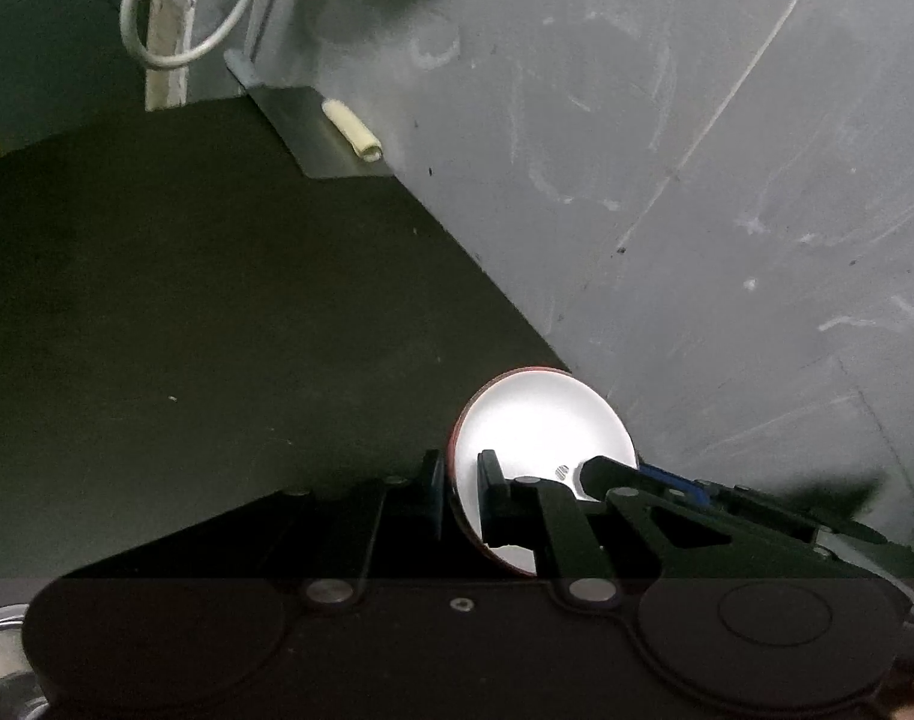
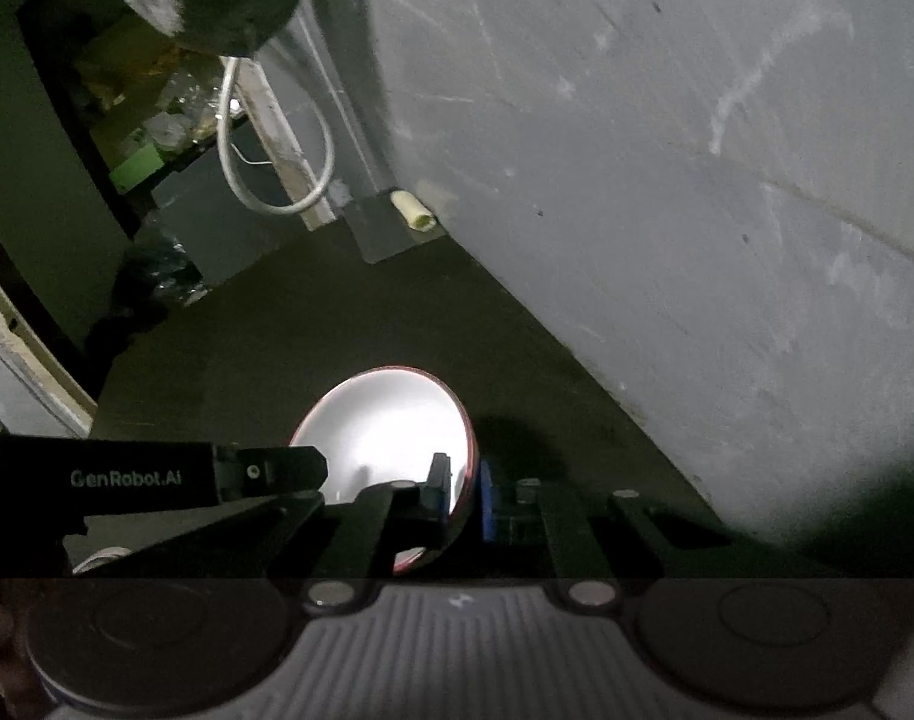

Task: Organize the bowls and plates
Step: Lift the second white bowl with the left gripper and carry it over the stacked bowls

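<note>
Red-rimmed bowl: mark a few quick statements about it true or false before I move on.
1. The left gripper is shut on the bowl rim. True.
2. The right gripper grips the same side of the rim. False: it clamps the opposite side.
3. The bowl is white inside. True.
4. The white cable lies in the bowl. False: it loops by the wall, far behind the bowl.

We read one text only: "GenRobot.Ai", in pale letters on the black body of the left gripper (image 2: 312, 468), at the lower left of the right wrist view.
</note>
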Demonstrator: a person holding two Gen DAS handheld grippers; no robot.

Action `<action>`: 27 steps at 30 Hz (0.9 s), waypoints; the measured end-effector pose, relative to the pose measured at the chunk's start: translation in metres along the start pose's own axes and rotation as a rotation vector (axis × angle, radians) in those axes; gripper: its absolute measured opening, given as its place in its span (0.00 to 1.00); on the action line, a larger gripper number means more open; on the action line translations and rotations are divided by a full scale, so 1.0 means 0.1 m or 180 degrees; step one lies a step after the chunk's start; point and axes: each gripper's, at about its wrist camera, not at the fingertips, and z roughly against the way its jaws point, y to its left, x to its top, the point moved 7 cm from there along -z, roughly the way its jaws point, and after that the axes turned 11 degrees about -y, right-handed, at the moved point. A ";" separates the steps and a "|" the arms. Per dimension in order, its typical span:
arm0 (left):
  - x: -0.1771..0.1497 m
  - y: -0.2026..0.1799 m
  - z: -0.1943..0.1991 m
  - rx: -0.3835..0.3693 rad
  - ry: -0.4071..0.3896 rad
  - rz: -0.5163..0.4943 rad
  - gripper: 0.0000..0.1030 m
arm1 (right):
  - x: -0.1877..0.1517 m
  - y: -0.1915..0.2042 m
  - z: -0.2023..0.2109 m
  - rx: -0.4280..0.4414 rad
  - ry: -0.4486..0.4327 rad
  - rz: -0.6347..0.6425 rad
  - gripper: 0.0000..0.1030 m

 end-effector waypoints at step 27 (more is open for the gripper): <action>-0.29 0.24 1.55 -0.0112 -0.0582 0.0212 0.11 | -0.07 1.07 1.25 0.0360 -0.0249 0.0536 0.11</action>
